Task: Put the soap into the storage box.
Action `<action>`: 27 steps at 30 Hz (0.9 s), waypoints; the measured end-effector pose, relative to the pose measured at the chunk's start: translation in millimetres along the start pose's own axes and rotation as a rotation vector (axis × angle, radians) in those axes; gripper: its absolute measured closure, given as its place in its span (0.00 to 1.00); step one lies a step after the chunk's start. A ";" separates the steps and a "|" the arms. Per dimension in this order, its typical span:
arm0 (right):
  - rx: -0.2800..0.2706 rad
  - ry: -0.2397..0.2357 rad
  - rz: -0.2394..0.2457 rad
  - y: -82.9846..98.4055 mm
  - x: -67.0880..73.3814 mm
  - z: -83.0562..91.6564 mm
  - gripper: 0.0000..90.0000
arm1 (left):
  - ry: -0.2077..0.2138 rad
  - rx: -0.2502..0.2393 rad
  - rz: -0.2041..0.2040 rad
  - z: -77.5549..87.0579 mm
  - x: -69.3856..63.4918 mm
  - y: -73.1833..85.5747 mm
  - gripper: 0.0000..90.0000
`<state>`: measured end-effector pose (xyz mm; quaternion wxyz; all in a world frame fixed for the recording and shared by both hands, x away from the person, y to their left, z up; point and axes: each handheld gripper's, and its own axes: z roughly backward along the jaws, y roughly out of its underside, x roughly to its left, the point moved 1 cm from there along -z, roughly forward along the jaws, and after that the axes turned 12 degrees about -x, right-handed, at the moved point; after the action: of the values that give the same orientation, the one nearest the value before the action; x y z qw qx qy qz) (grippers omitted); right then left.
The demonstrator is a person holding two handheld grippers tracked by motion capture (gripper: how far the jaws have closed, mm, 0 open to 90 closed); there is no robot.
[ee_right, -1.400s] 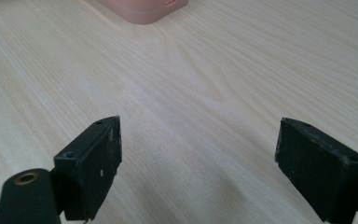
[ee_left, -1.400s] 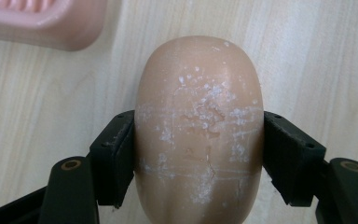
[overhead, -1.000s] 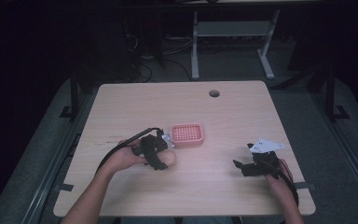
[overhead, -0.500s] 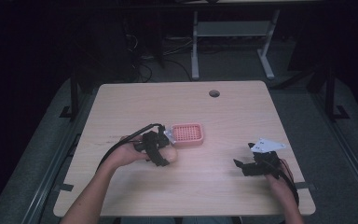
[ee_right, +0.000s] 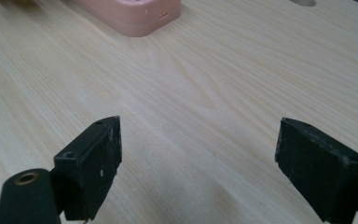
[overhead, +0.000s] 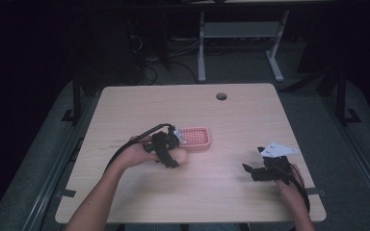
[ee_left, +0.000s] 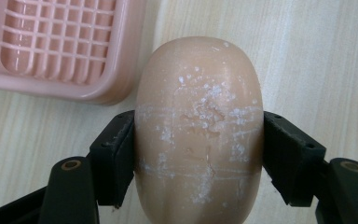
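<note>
We have the bar of soap (ee_left: 199,130) clamped across its middle between the jaws of our left gripper (overhead: 166,149), and it sits just off the counter (overhead: 221,125) at about 7 o'clock of the pink soap dish (overhead: 196,138), close beside the dish but not in it. In the left gripper view the dish (ee_left: 65,46) lies at 11 o'clock of the soap, its slatted grid bare. Our right gripper (overhead: 265,171) rests low over the counter well apart at 4 o'clock of the dish, its jaws standing wide apart on nothing but wood grain. We judge the carrying step to be in hand: the soap is gripped and on its way to the dish. The next move calls for lifting the bar clear of the raised rim, bringing it over the grid toward 1 o'clock, lining its long side with the dish, then lowering and letting the jaws part.
</note>
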<state>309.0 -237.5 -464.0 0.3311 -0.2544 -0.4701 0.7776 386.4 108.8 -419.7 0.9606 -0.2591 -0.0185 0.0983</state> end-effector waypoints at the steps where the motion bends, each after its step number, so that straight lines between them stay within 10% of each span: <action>1: -0.002 0.000 -0.003 0.0 -0.1 0.1 0.15 | 0.001 0.006 -0.006 0.0 0.7 -1.2 0.36; 27: -0.017 0.005 -0.011 -1.5 -1.1 2.5 0.15 | -0.010 0.010 -0.037 1.2 18.0 -27.4 0.36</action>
<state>308.3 -239.2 -461.5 0.3345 -0.2564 -0.4774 0.7710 408.9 89.8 -405.2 0.9635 -0.2535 -0.0275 0.0820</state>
